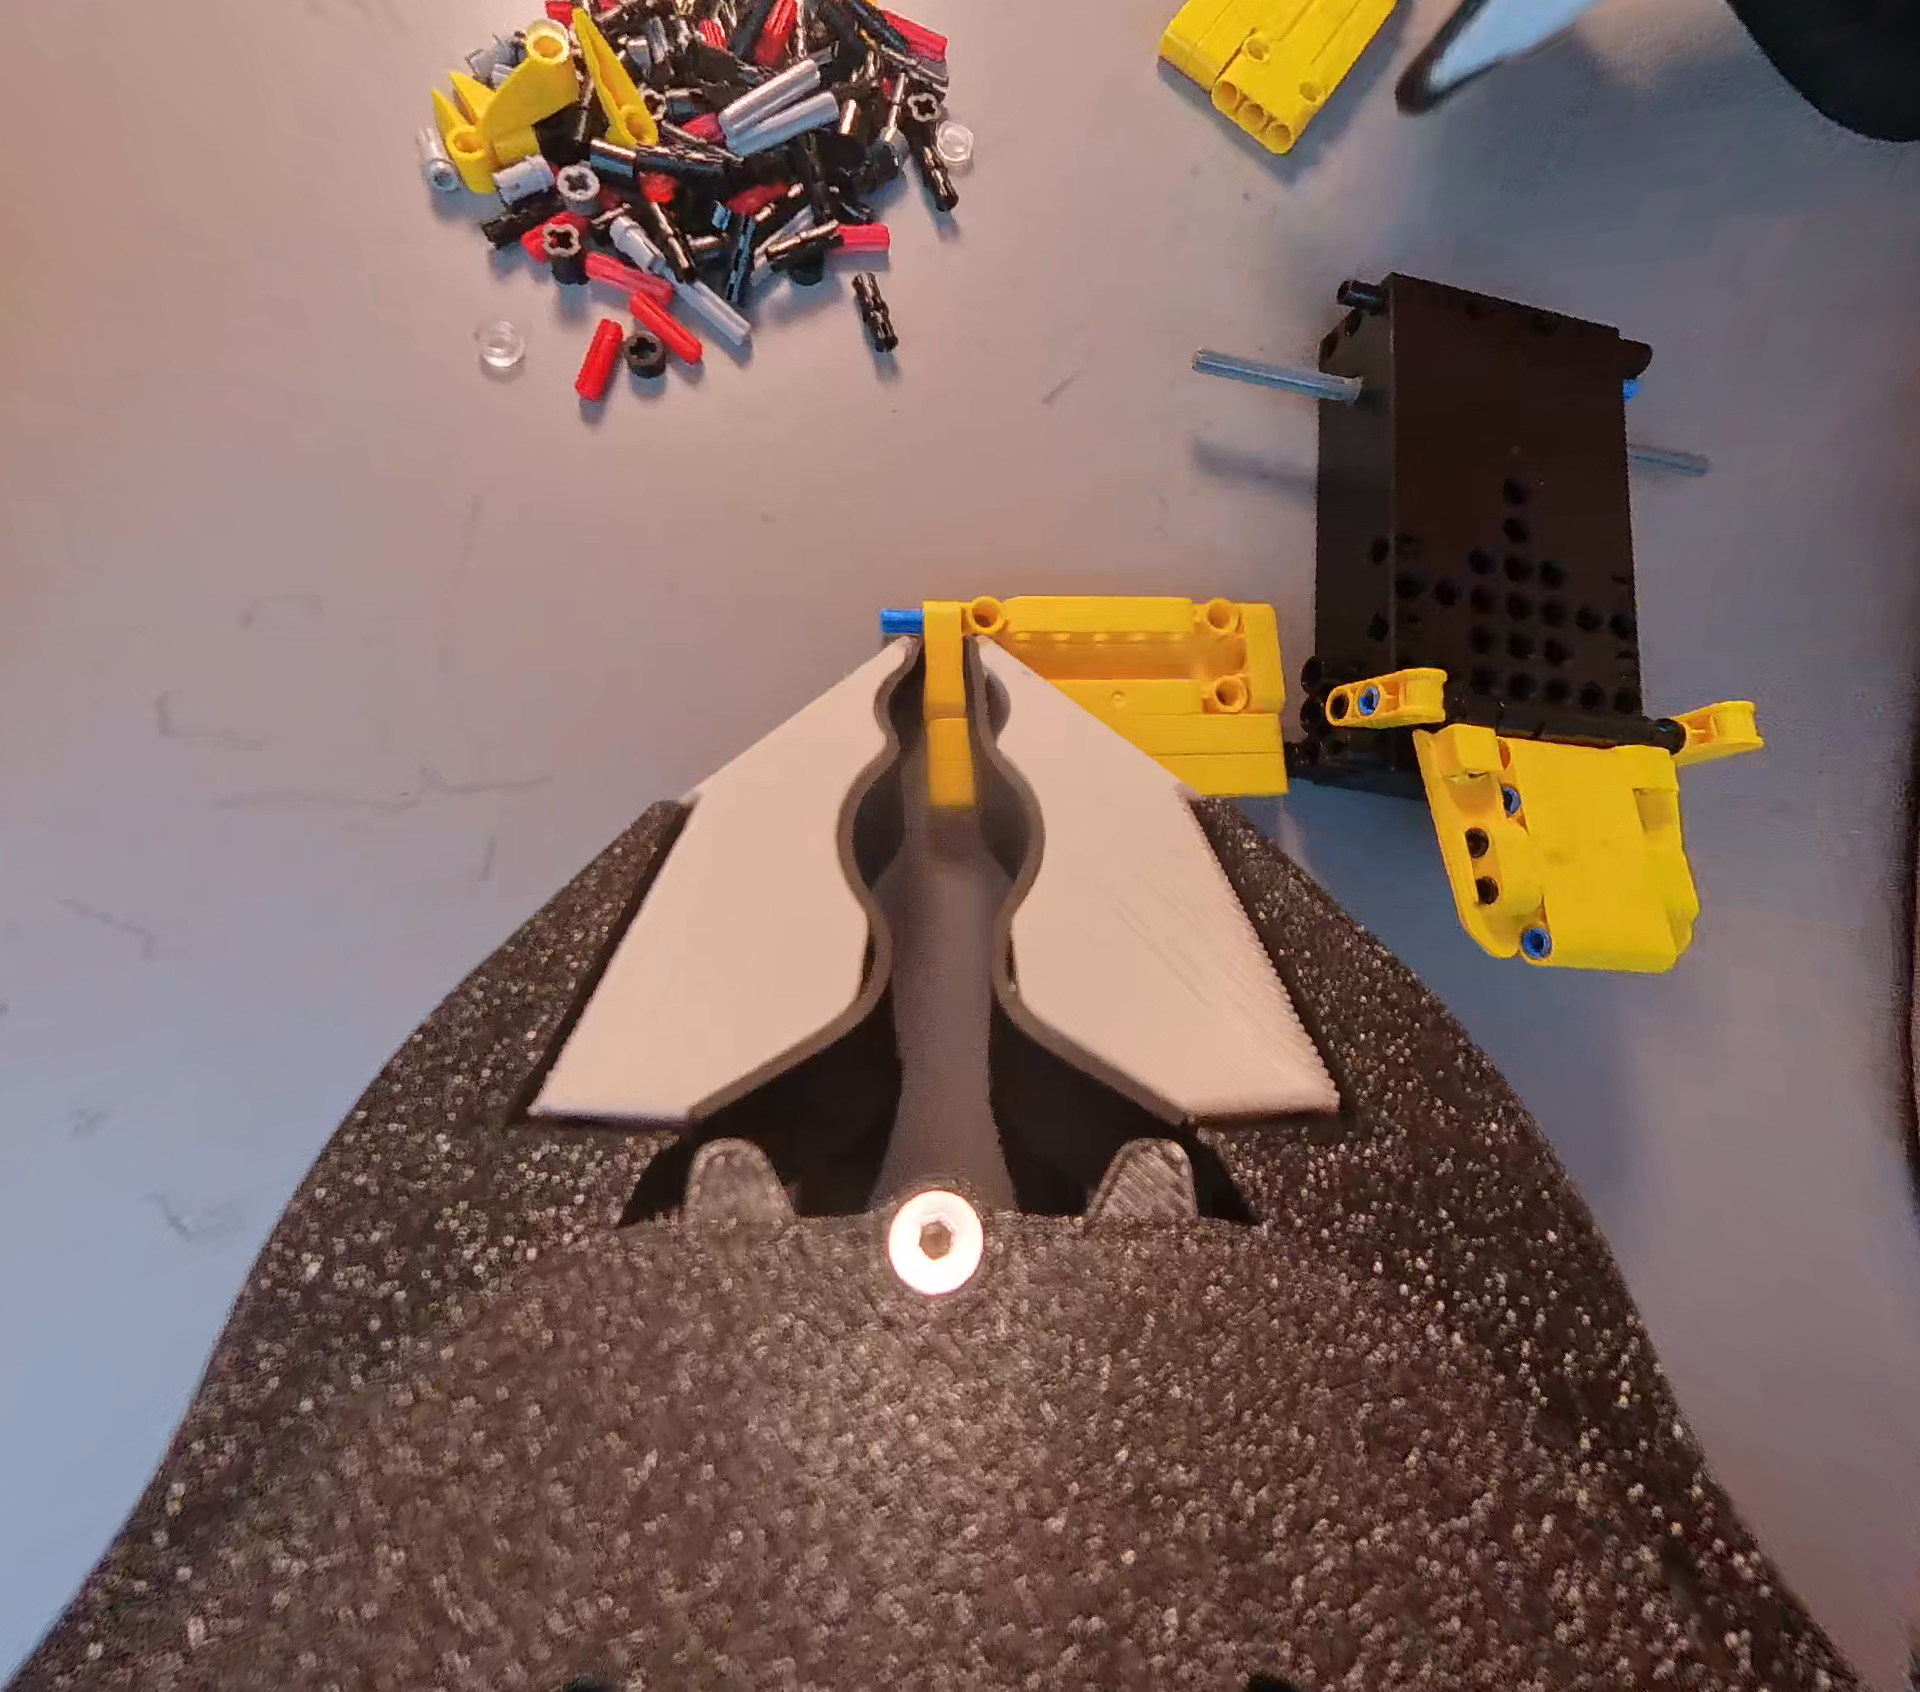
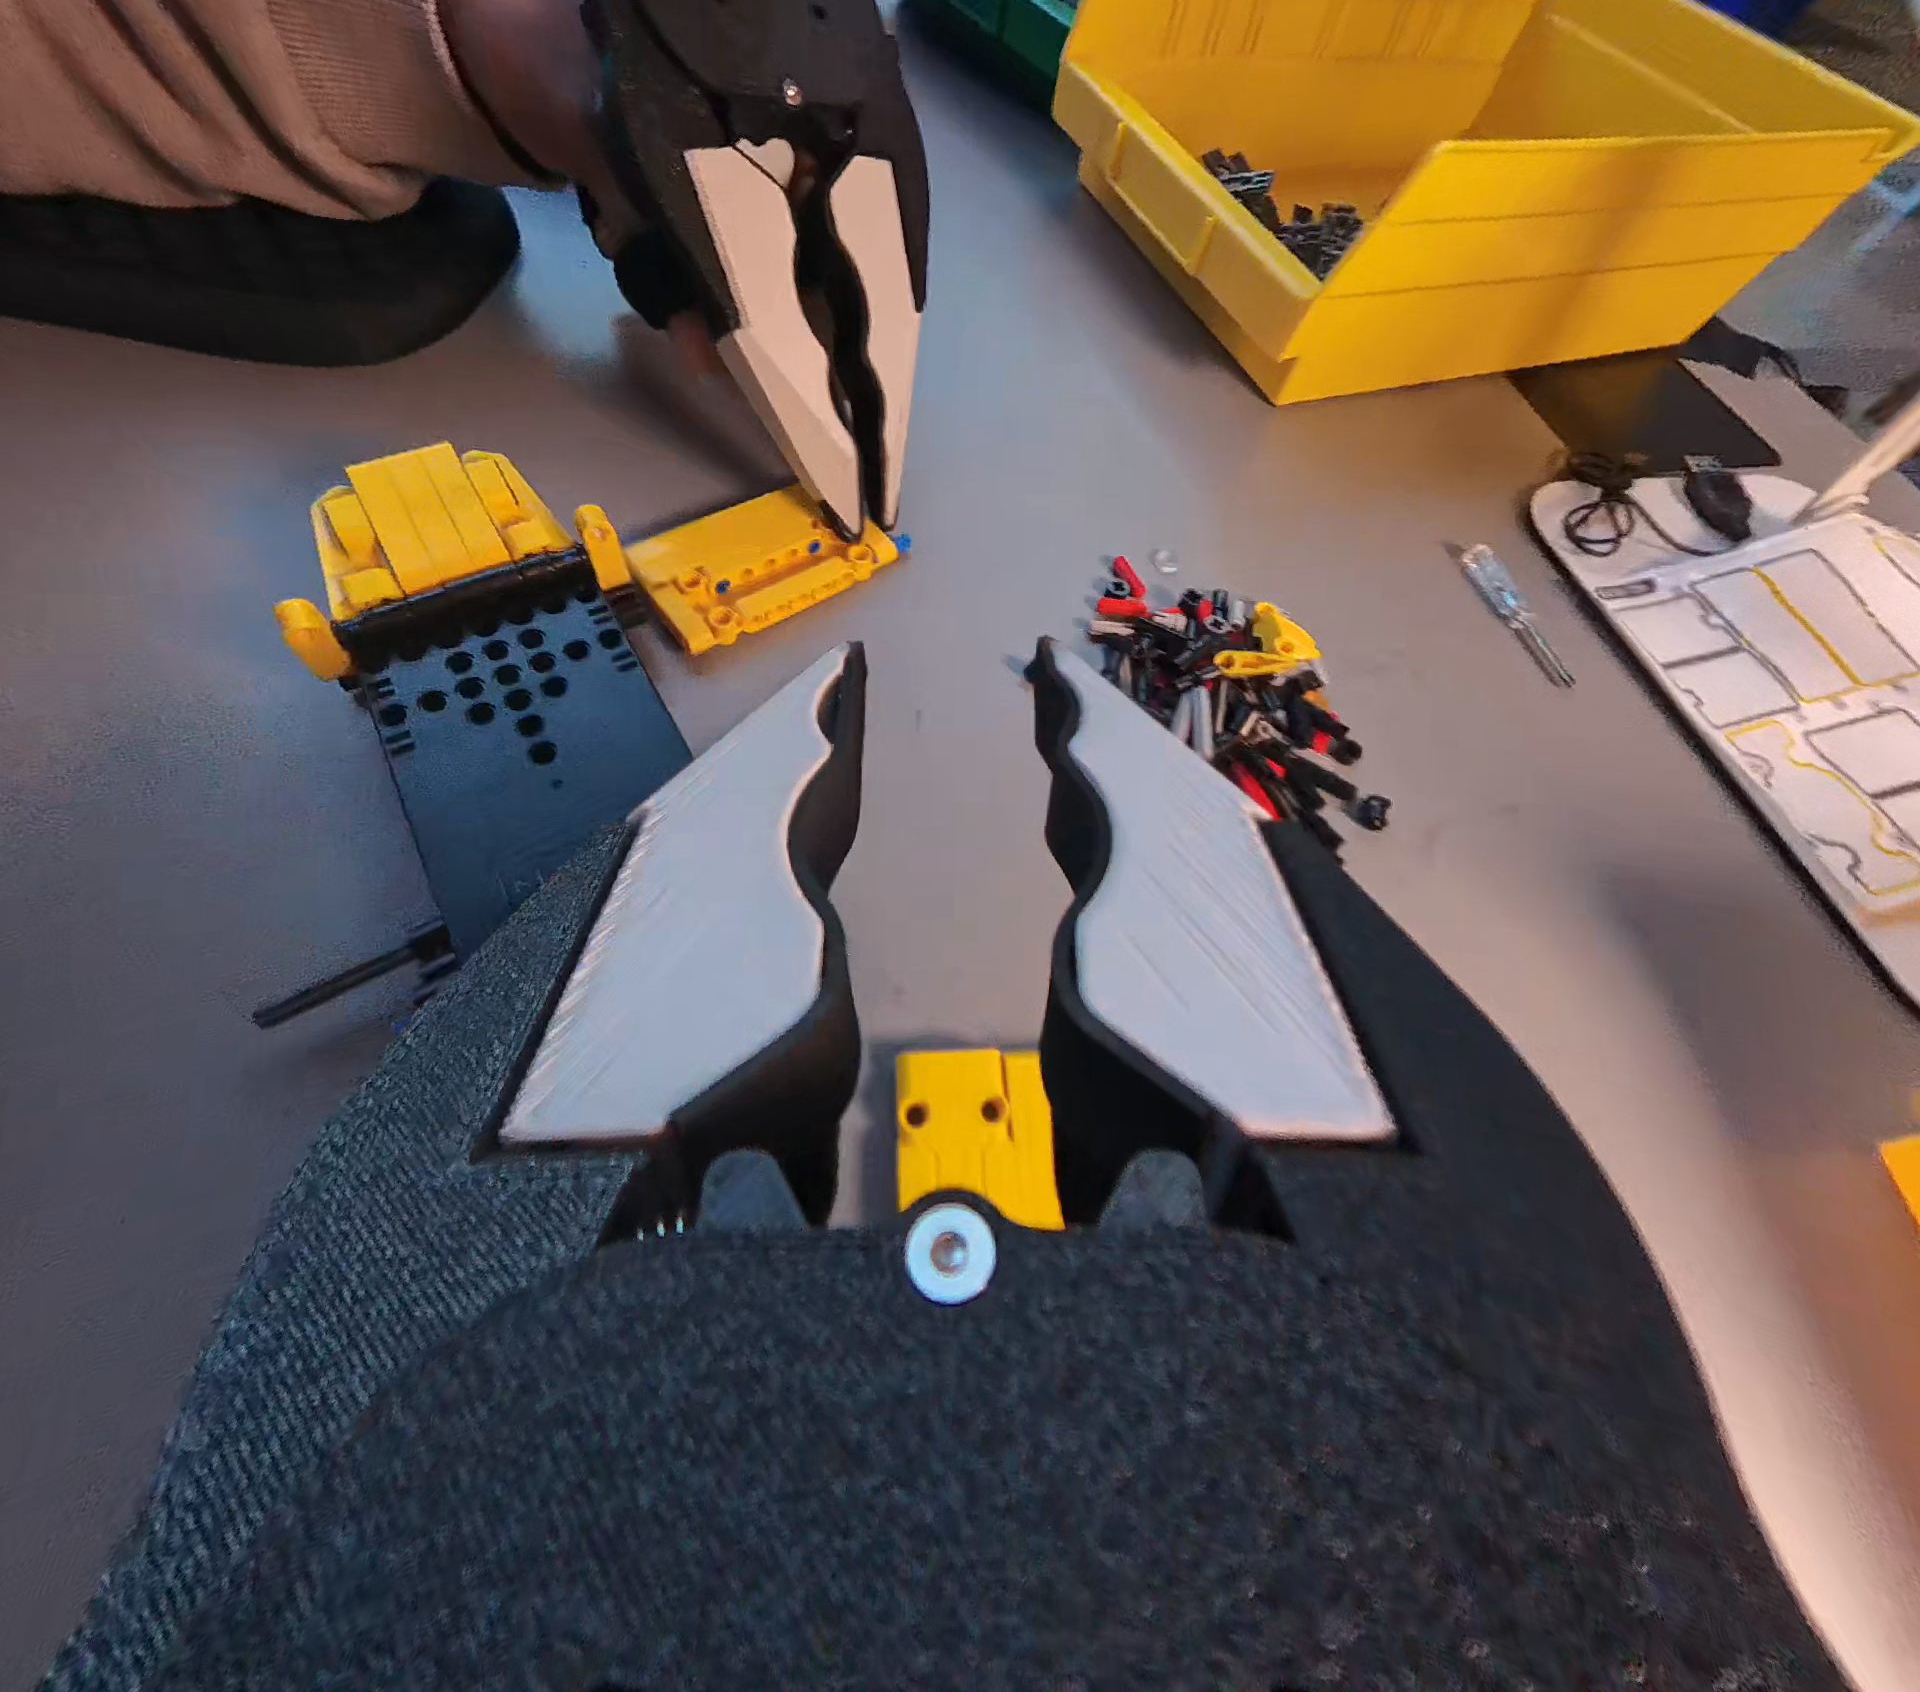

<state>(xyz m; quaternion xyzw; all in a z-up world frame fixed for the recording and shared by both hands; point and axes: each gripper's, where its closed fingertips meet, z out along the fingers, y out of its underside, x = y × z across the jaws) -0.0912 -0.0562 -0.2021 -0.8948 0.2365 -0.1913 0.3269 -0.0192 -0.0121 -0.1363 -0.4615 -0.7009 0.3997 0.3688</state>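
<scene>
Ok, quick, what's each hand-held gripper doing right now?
Left hand-held gripper: shut on the yellow frame piece, at its edge.
Right hand-held gripper: open, holding nothing.

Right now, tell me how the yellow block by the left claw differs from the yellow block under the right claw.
The yellow frame block sits pinched at its end by the left claw; the yellow closed block lies free, below the open right claw. The frame block has an open recess and touches the black perforated assembly; the closed block is solid-faced and lies apart. Both are yellow and rest flat on the grey table.
</scene>
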